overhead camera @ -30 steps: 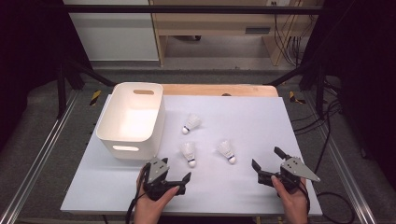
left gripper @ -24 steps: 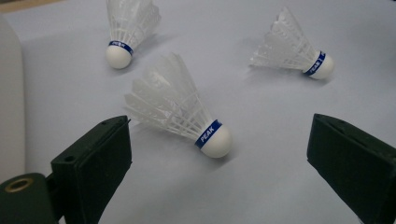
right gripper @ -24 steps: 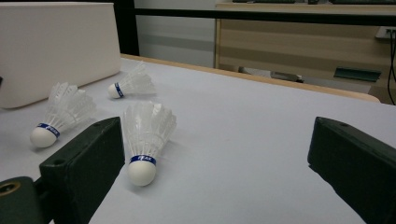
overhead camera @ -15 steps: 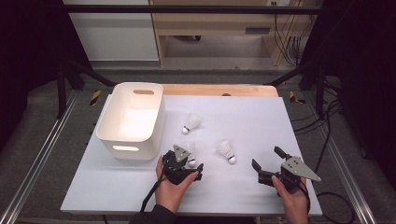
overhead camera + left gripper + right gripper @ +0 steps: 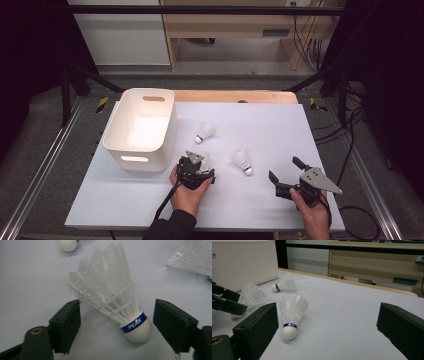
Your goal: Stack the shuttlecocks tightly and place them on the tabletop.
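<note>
A: At the left of the counter stands a white bin, upright, with a slot handle in its far wall. Just beside its near right corner is the left tool, held in the person's left hand.

B: And what does that tool have?

A: A white shuttlecock lies on its side between the jaws. They have just been closing in, yet a gap shows on each side of it, so the pads do not press on it; the tool is about half open, holding nothing.

B: Any writing?

A: A blue band around the cork reads "PEAK" in white letters in the left gripper view.

B: Further right?

A: A second shuttlecock lies beyond, near the bin's right wall, cork toward the bin. A third shuttlecock rests between the two tools, cork toward the person; in the right gripper view its blue band carries white letters too small to read.

B: And the right side?

A: The right tool sits in the right hand near the counter's front edge, jaws spread wide with only bare counter between them, well apart from the third shuttlecock.
</note>
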`<state>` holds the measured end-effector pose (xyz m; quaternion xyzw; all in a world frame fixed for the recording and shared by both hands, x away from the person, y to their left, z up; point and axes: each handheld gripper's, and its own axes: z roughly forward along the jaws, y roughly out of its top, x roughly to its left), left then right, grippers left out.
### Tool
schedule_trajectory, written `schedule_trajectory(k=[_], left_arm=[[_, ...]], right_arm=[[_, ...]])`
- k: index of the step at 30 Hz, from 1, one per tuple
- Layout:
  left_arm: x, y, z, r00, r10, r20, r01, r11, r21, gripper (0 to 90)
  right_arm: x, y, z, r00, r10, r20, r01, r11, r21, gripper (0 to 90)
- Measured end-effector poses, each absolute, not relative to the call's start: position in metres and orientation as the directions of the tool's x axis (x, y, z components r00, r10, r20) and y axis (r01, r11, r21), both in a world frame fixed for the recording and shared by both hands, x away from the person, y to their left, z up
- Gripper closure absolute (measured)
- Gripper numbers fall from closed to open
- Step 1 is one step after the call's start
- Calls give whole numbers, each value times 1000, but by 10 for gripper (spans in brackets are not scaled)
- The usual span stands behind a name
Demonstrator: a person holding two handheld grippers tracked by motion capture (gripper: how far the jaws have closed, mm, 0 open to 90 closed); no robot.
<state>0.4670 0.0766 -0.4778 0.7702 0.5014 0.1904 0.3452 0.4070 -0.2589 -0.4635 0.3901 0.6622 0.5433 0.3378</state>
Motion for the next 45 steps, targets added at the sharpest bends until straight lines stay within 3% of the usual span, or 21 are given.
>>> schedule_trajectory(k=[5, 10, 13, 23, 26, 30, 35, 45], left_arm=[[467, 74, -479, 469, 882, -44, 630, -299, 717, 373], [467, 76, -478, 528, 848, -36, 610, -350, 711, 591], [468, 80, -477, 562, 827, -6, 585, -393, 709, 648], [468, 92, -468, 685, 713, 150, 444, -572, 690, 651], [471, 97, -463, 702, 699, 138, 418, -561, 715, 652], [474, 96, -458, 737, 635, 233, 336, -643, 688, 652], [486, 96, -463, 777, 598, 198, 352, -673, 650, 652], [498, 100, -469, 764, 622, 171, 403, -668, 626, 649]], right_arm=[[407, -259, -464, -470, 883, -22, 150, 104, 983, 40], [407, -260, -464, -467, 884, -20, 151, 102, 983, 40], [407, -260, -464, -468, 884, -21, 151, 103, 983, 40], [408, -258, -465, -473, 880, -26, 163, 116, 980, 40], [409, -256, -466, -479, 877, -33, 164, 126, 978, 40], [409, -255, -467, -477, 878, -34, 171, 131, 977, 40], [409, -253, -469, -482, 876, -37, 179, 139, 974, 40], [410, -251, -470, -486, 873, -37, 184, 144, 972, 40]])
